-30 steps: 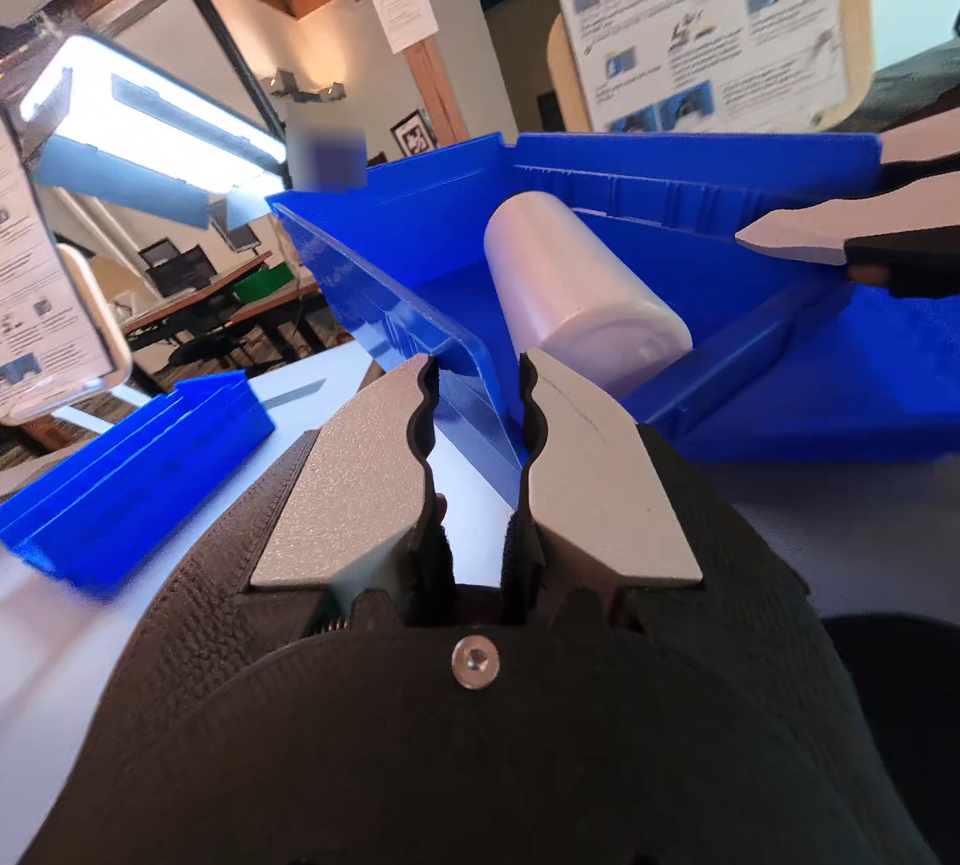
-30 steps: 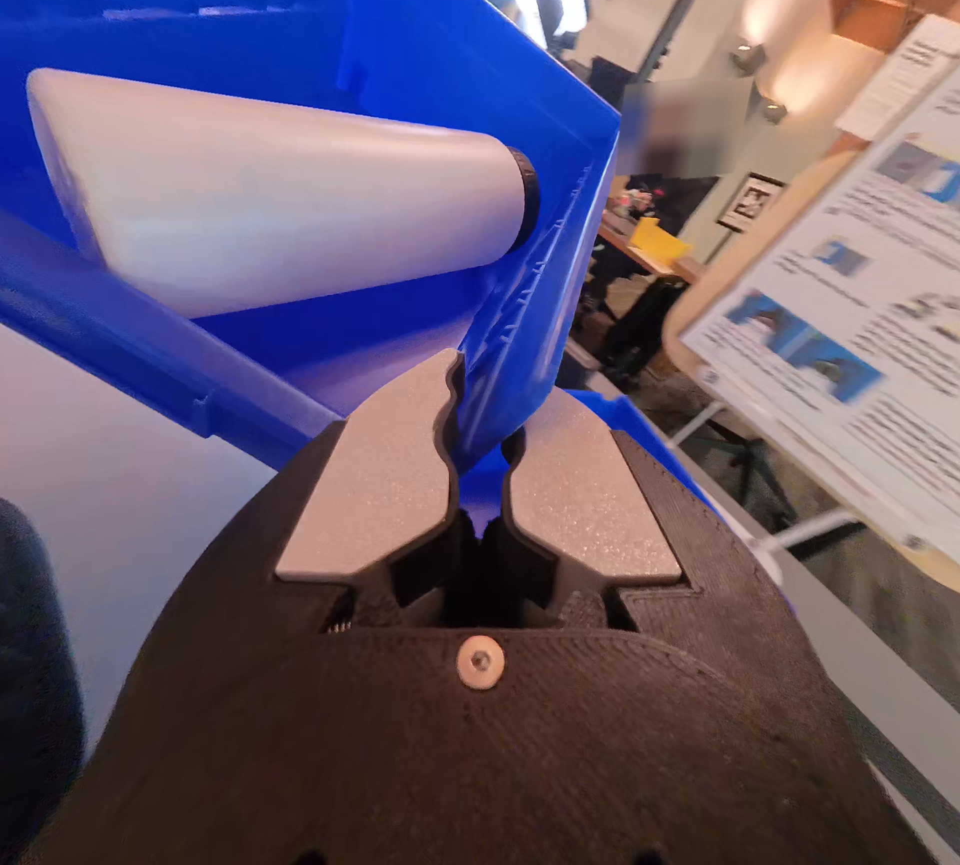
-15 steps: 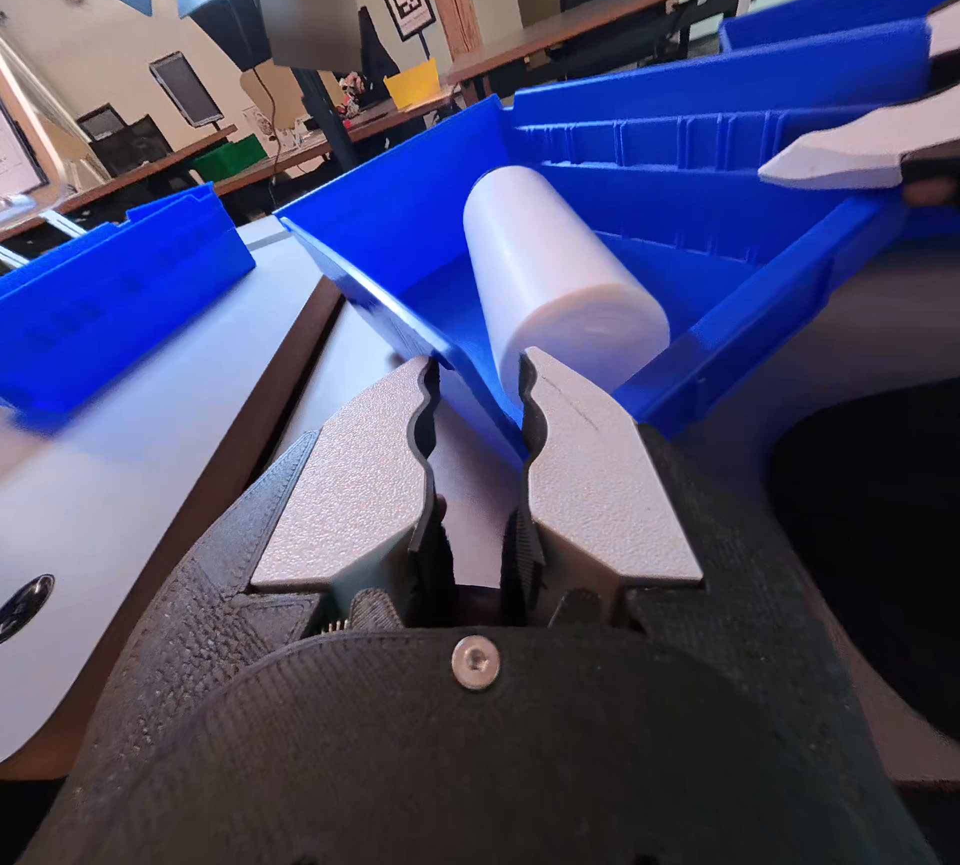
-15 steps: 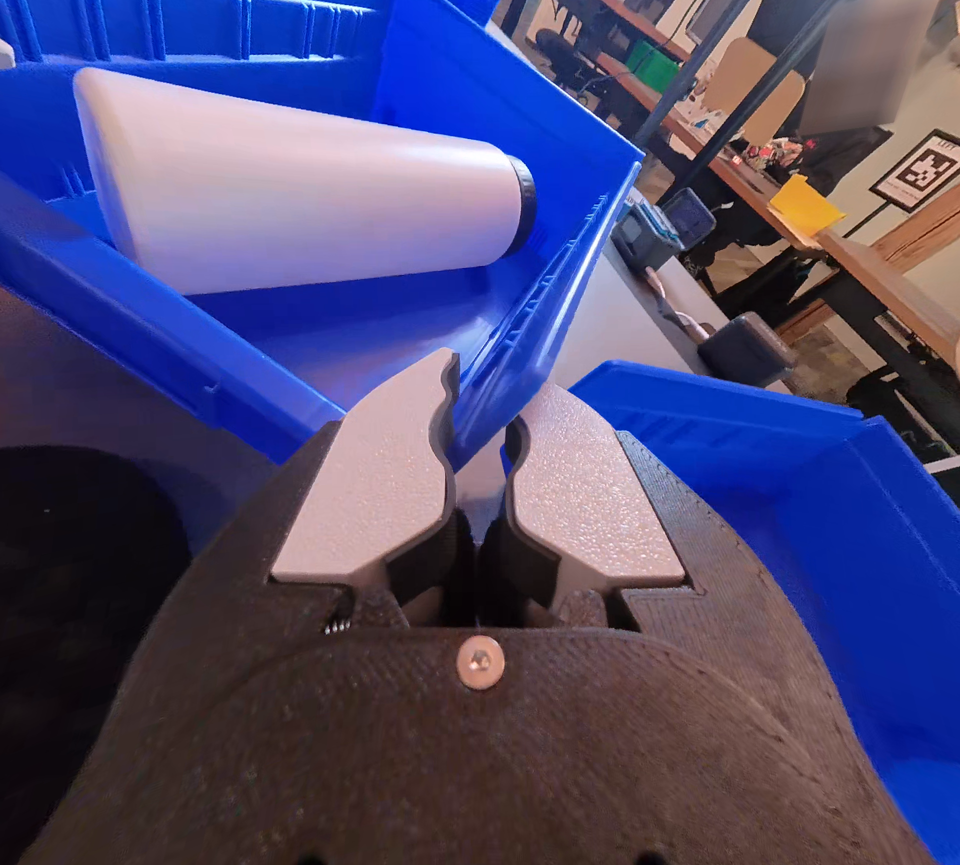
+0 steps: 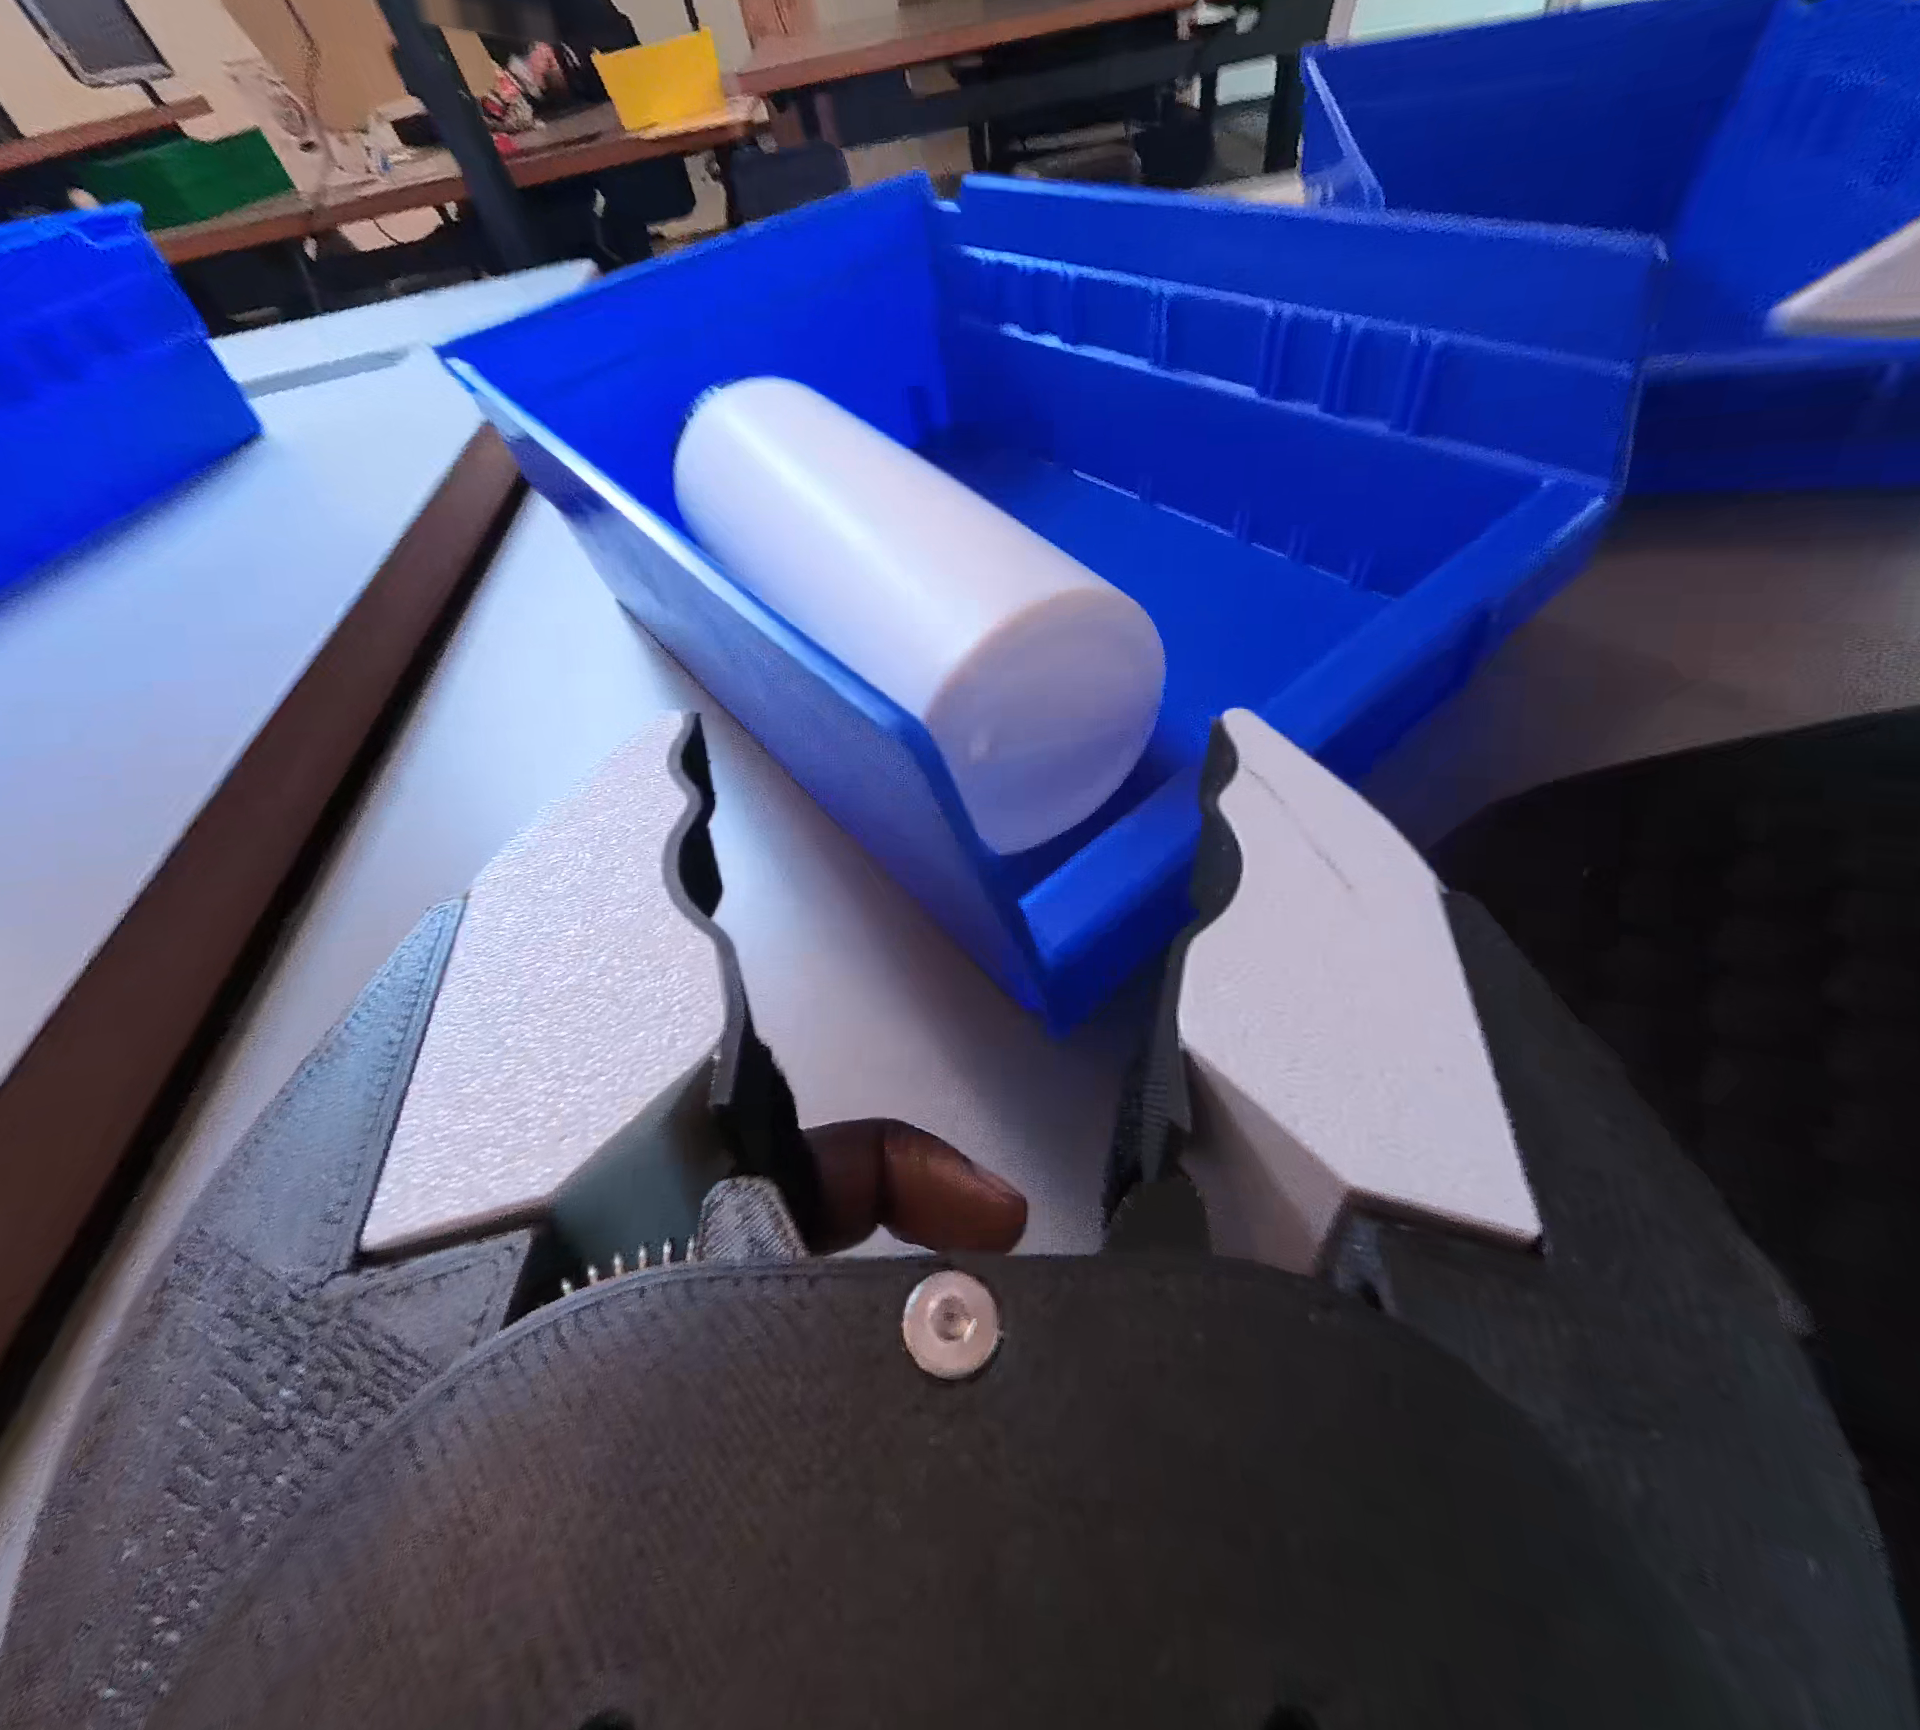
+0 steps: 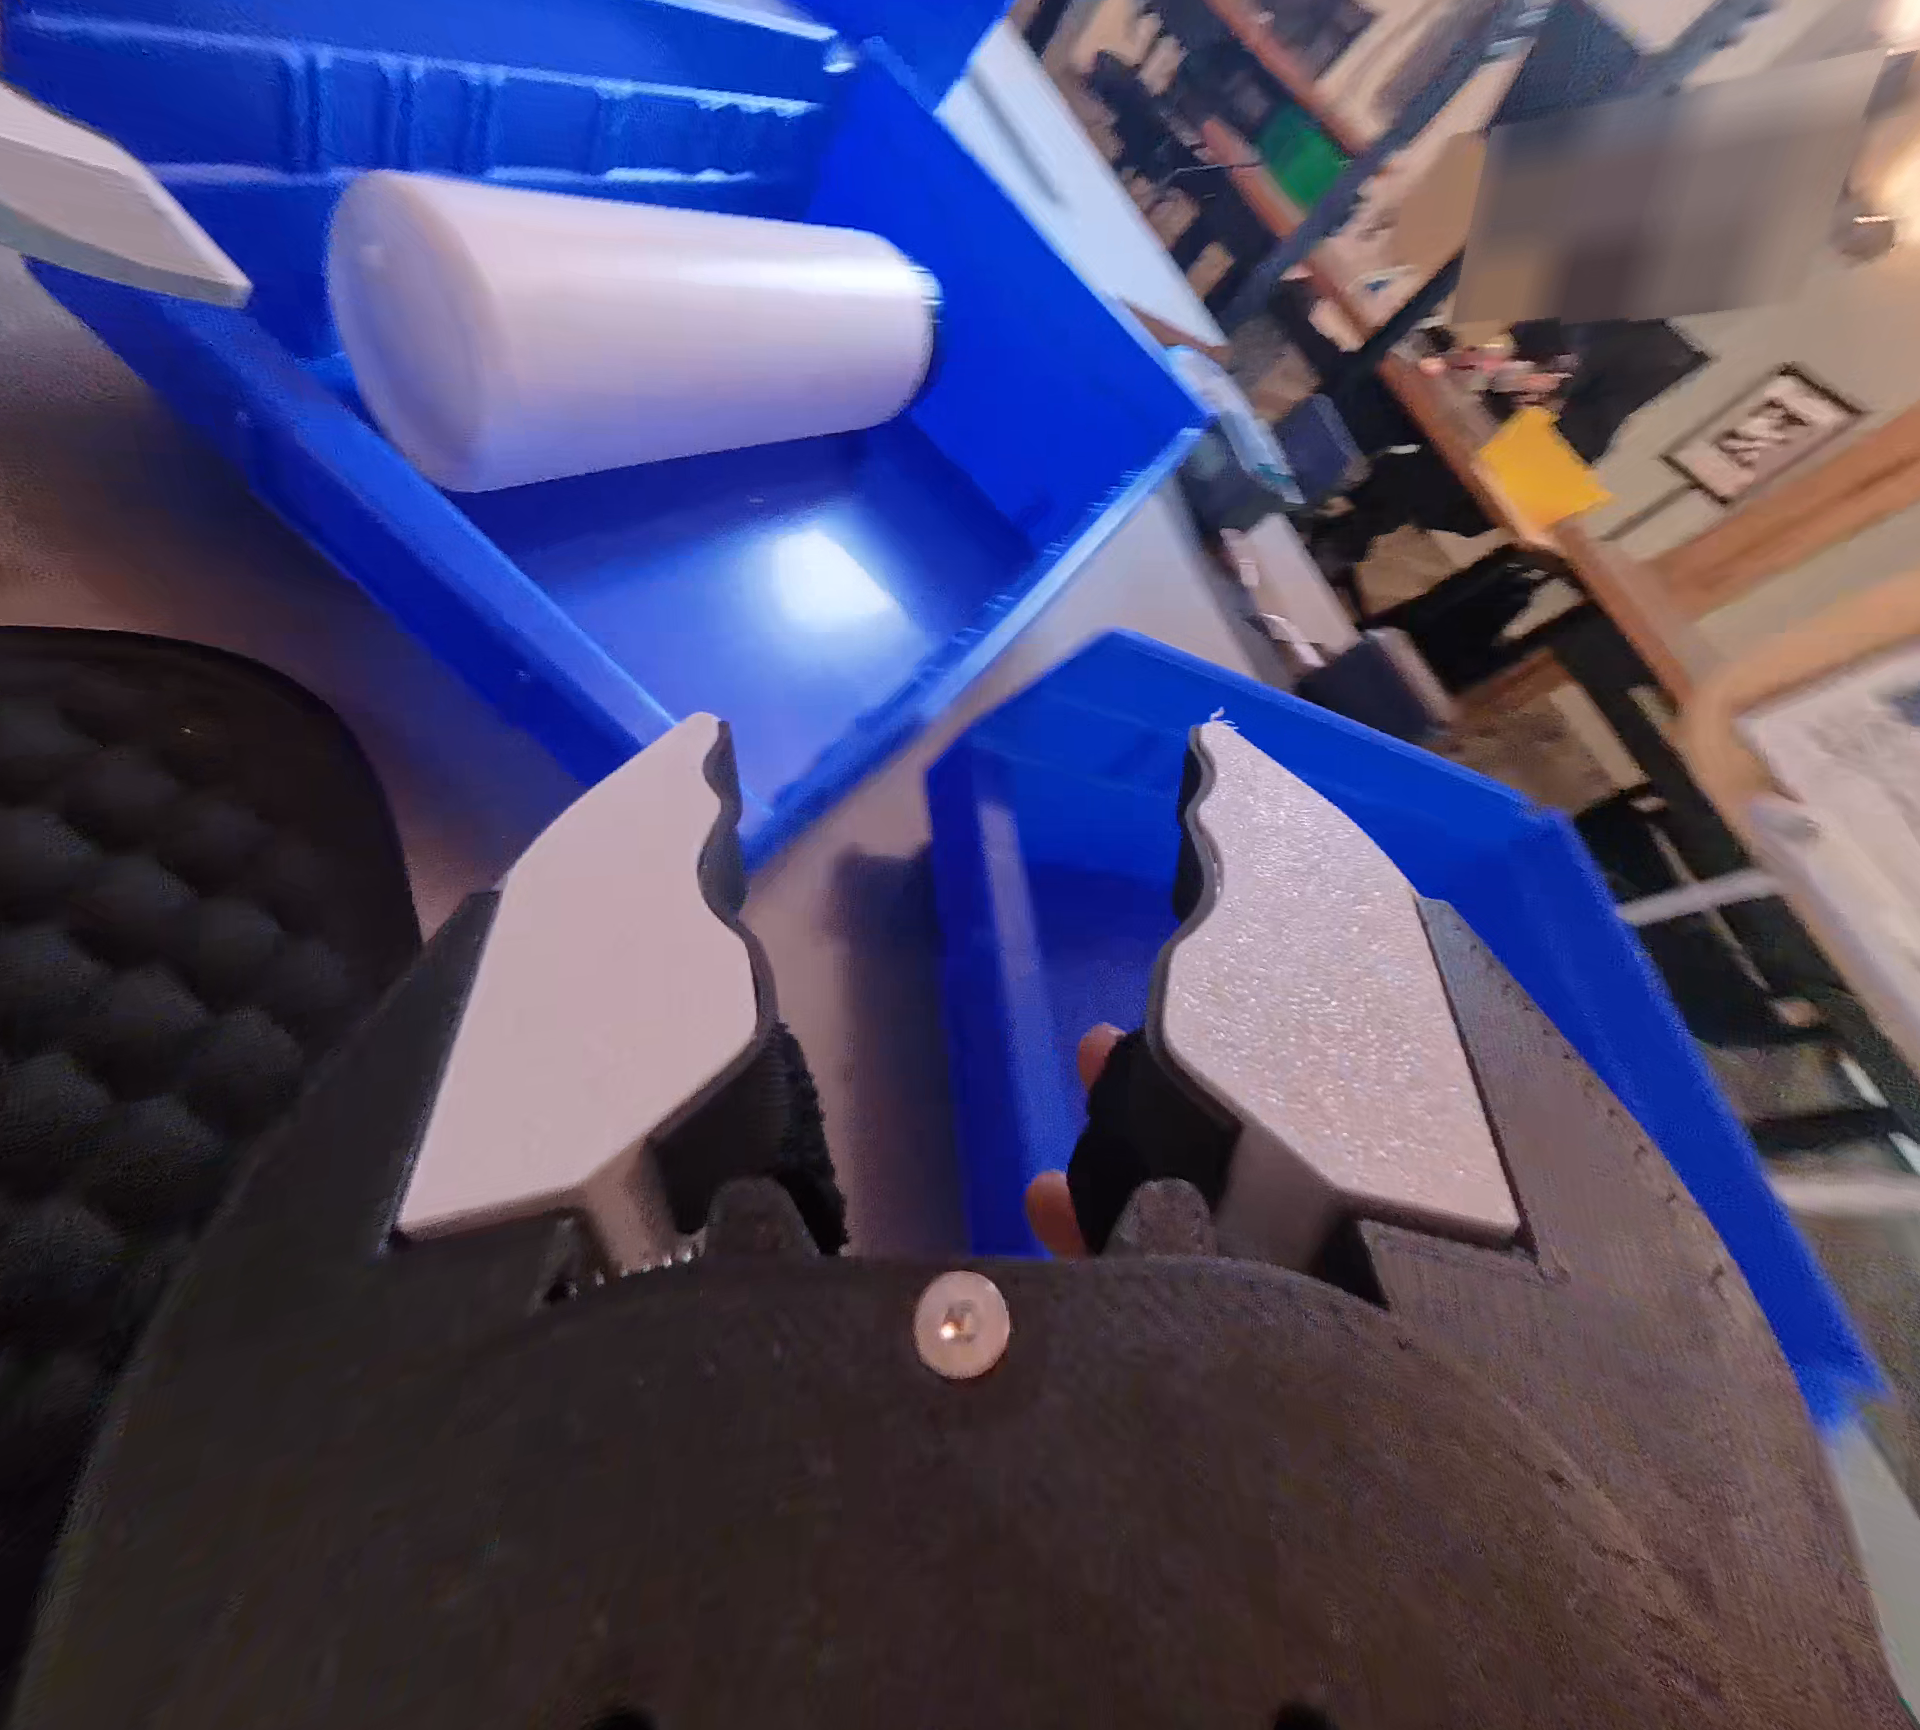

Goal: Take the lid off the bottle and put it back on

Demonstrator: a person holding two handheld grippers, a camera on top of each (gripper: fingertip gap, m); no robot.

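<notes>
Lying lengthwise in its blue bin (image 5: 1299, 475), the bottle (image 5: 914, 600) points base-first at both released hand-held grippers.

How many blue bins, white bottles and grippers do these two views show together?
Blue bins: 3
White bottle: 1
Grippers: 2, left gripper and right gripper
Total: 6

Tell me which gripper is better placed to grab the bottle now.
Left, I'd say: the left gripper is open and the bottle base lies just beyond it. The right gripper, also open, faces the bin corner.
</notes>
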